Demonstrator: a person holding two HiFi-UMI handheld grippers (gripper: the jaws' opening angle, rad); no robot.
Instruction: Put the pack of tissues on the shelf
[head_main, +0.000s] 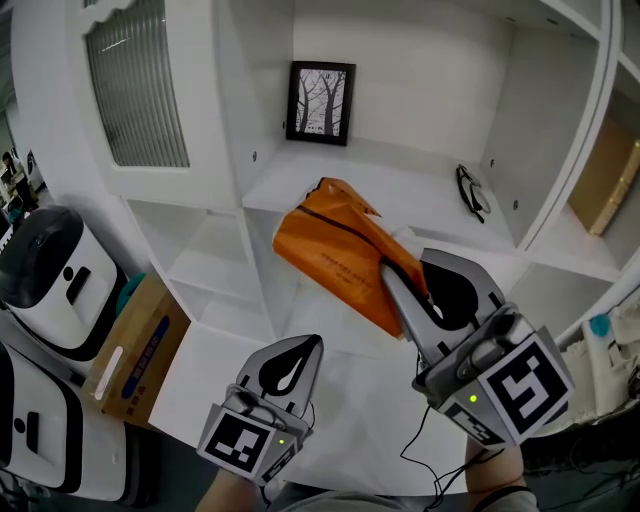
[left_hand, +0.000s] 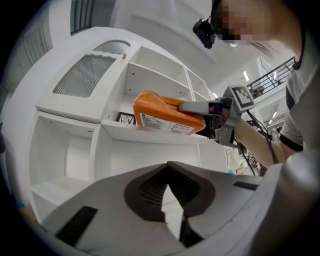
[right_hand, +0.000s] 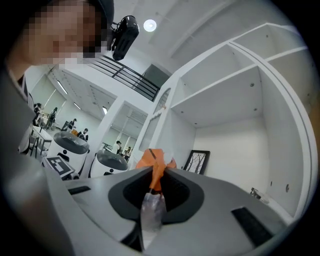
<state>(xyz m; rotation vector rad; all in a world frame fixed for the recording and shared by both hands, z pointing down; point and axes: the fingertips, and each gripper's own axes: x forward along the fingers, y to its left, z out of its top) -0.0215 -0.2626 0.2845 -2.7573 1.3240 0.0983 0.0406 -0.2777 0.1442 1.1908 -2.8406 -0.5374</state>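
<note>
Right gripper (head_main: 405, 272) is pinched nearly closed on the clear end flap of the orange pack (head_main: 345, 255). The pack hangs tilted at the front edge of the shelf (head_main: 400, 180), its far end over the board; I cannot tell whether it touches. Placing is in hand. The next move, I judge, calls for carrying the pack deeper, clear of the picture (head_main: 320, 102) at the back and the glasses (head_main: 470, 192) near the right edge, laying it flat, then letting go. Left gripper (head_main: 303, 352) hangs below, closed and empty.
</note>
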